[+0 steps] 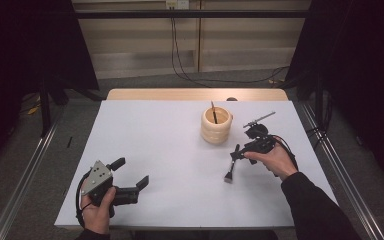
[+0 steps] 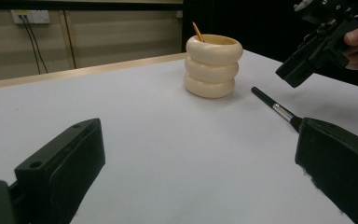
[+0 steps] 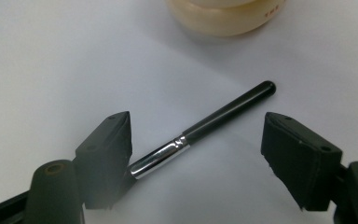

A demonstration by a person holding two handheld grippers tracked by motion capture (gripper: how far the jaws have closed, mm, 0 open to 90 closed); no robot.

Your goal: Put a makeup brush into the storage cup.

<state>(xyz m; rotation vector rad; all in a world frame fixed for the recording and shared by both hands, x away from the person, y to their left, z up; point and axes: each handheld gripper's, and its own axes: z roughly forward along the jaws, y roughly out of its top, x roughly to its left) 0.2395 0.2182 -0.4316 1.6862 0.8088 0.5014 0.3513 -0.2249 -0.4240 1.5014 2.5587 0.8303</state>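
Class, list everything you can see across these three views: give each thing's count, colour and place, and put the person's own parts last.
Makeup brush: one, black handle with silver ferrule, lying flat on the table between the right gripper's open jaws.
Ringed holder: one, cream, upright at the table's far middle.
Stick: one, dark, tan-tipped, standing inside the holder.
Table: one, white top, wooden far edge.
Wall cables: black, behind the table.
Left gripper: black, open, near left.
Right gripper: black, open, over the brush.
Hands: two, one holding each gripper.
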